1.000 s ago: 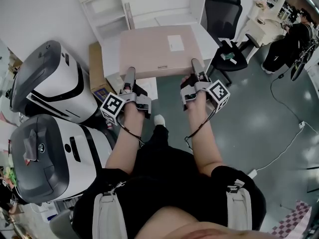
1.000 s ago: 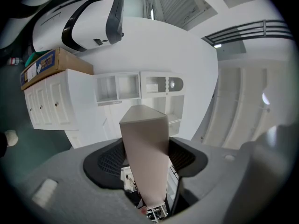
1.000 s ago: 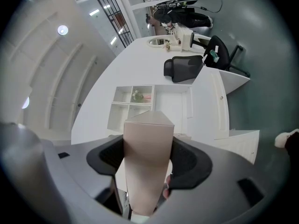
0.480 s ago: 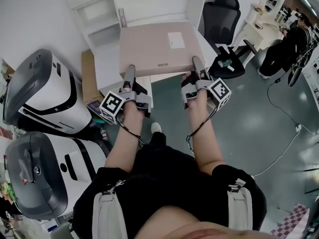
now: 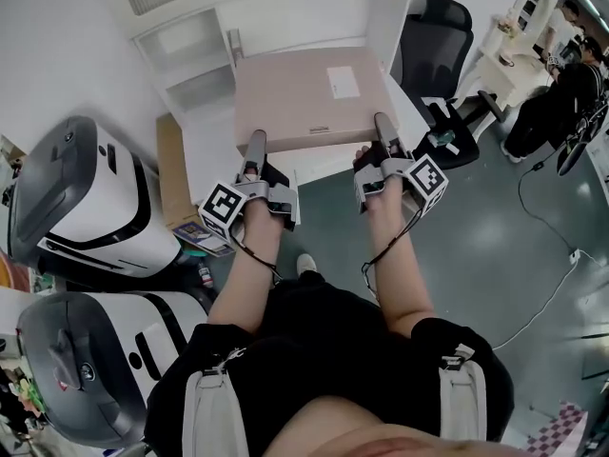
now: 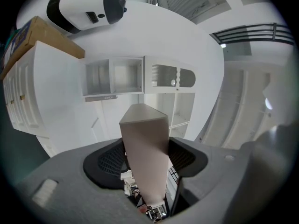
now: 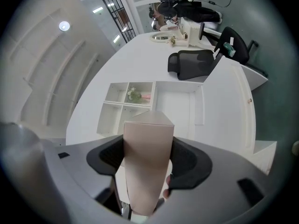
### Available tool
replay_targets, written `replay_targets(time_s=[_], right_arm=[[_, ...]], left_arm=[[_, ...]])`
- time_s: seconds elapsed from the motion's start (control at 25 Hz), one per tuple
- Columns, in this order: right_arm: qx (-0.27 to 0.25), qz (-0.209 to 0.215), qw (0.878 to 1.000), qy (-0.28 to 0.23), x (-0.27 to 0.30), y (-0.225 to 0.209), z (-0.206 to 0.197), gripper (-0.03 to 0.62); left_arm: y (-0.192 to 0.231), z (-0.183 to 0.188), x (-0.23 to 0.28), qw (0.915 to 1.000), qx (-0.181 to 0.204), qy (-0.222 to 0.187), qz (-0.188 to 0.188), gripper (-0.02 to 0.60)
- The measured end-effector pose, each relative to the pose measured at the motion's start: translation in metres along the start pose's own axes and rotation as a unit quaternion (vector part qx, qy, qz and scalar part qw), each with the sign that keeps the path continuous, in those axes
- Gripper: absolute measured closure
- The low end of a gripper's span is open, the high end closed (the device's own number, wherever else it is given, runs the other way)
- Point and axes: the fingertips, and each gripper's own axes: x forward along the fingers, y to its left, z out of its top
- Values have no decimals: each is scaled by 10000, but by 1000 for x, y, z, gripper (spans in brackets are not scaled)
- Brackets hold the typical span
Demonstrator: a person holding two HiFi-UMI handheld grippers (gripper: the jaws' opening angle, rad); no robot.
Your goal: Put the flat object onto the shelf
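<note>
A flat pale-pink box [image 5: 309, 98] with a white label is held level in front of me, off the floor. My left gripper [image 5: 255, 147] is shut on its near left edge, and my right gripper [image 5: 382, 128] is shut on its near right edge. In the left gripper view the box [image 6: 145, 148] stands edge-on between the dark pads, filling the gap. The right gripper view shows the box [image 7: 147, 157] clamped the same way. The white shelf unit [image 5: 285, 12] with open compartments stands just beyond the box's far edge; the shelf [image 6: 126, 78] also faces the left gripper.
Two large white-and-grey machines [image 5: 86, 193] stand at the left, with a brown cardboard box [image 5: 176, 174] beside them. A black office chair [image 5: 433, 36] is at the right of the shelf. A cable [image 5: 561, 265] runs over the floor; a person [image 5: 561, 89] stands far right.
I have stepped forward with the box in both grippers: the shelf has come closer, and the machines at the left have slid down and back in the head view. The grips are unchanged.
</note>
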Motion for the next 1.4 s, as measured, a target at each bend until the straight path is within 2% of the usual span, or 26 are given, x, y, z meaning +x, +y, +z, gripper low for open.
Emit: replay_targets(time_s=[0.36, 0.52, 0.8, 1.12, 1.4], right_arm=[[-58, -102, 9997, 235, 111, -20, -14, 309], [-168, -167, 9994, 240, 154, -28, -11, 309], [-59, -335, 9992, 217, 242, -50, 2, 309], [-120, -268, 9995, 142, 257, -64, 10, 309], [73, -147, 9996, 214, 261, -72, 10, 309]], left_arm=[[37, 57, 80, 9998, -100, -146, 56, 287], [52, 74, 118, 9997, -180, -159, 68, 287], [78, 102, 203, 9996, -199, -84, 178, 287], [93, 102, 222, 9998, -194, 8, 100, 288], [91, 101, 223, 9999, 9, -13, 129, 288]])
